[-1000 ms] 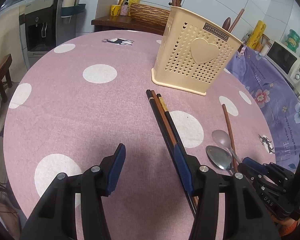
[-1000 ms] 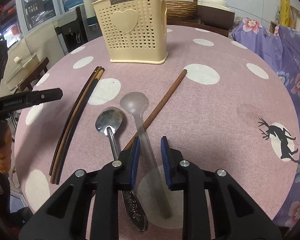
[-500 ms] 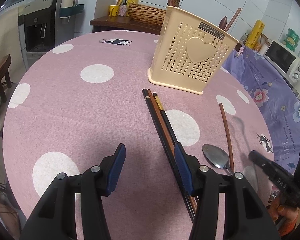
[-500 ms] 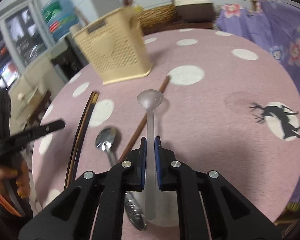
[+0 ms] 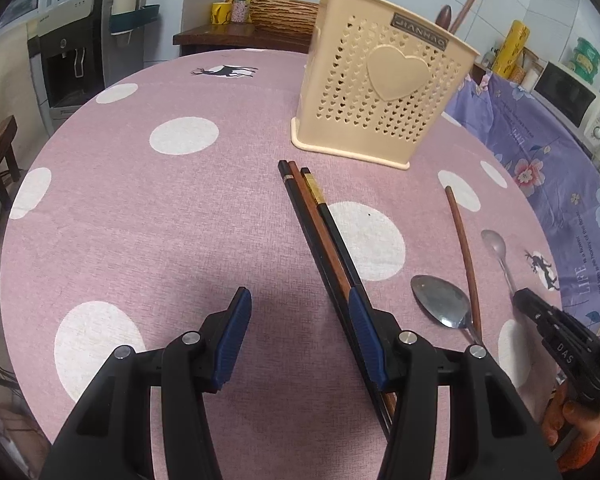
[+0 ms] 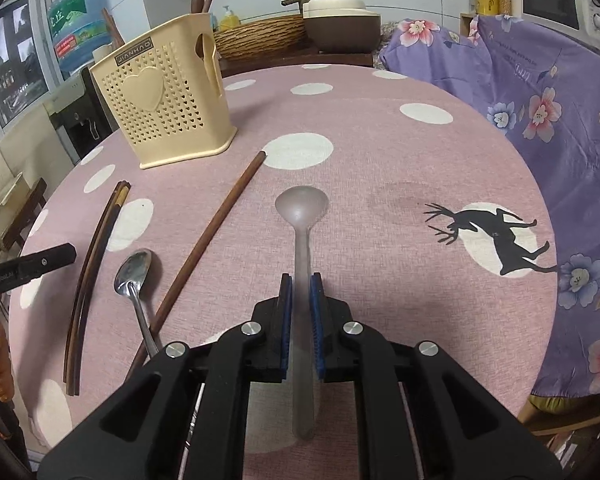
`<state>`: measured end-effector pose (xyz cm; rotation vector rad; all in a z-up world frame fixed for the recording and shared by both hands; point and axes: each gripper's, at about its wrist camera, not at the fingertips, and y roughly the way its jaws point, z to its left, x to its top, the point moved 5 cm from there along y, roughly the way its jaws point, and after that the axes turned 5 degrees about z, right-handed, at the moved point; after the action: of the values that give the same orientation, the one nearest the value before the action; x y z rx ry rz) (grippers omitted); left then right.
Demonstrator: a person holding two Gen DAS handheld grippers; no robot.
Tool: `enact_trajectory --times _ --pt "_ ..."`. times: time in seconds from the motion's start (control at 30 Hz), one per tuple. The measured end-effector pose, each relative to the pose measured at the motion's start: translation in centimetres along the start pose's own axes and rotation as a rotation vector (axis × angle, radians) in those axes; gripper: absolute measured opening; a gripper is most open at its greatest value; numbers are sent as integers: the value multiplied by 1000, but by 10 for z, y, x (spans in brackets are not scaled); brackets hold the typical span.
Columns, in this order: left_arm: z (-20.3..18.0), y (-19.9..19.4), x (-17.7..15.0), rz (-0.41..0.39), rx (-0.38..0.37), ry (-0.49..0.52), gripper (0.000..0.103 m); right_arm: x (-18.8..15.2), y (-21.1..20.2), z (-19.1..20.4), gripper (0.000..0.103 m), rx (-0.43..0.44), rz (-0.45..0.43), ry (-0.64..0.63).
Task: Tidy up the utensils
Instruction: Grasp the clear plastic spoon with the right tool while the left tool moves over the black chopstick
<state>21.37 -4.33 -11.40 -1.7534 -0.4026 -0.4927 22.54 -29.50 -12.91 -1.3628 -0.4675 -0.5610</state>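
Right hand-held gripper (image 6: pixel 300 280): blue pads narrow, the handle of the translucent plastic spoon (image 6: pixel 301 216) between them. Jaws have just been opening a little; whether the pads press the handle cannot be told. Spoon points away from the camera, bowl forward; lifted or resting cannot be told.

Left hand-held gripper (image 5: pixel 296 308): jaws about half wide, nothing between the pads. Its right pad (image 5: pixel 364 328) stands just beside the bundle of three chopsticks (image 5: pixel 320 236), which lies on the bench (image 5: pixel 160 220), pink cloth with white dots.

Right of the chopsticks, in the left view: metal spoon (image 5: pixel 440 300) on the cloth, bowl up; a single brown chopstick (image 5: pixel 464 256) just beside it, crossing near its handle.

Farther back: cream perforated utensil holder (image 5: pixel 380 92), upright on the bench, heart on the front, brown utensil handles sticking up out of it. Chopstick tips end near its base, not touching.
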Motion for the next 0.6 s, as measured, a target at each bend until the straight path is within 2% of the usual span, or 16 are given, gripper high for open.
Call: enact_trajectory --times 0.1,0.33,0.43,0.53,0.6 --pt "-9 4 -2 3 41 46 51 1 -4 -1 25 -1 -13 11" --pt "-14 4 -6 -29 156 116 51 1 -8 1 29 6 -21 17" --pt "-1 1 -9 -20 150 95 52 1 -10 -2 33 10 -23 28" --pt "15 -5 -8 -23 176 59 51 4 -11 -3 34 10 -28 35" --pt "19 -10 -5 -34 132 20 51 6 -12 -2 36 19 -31 38"
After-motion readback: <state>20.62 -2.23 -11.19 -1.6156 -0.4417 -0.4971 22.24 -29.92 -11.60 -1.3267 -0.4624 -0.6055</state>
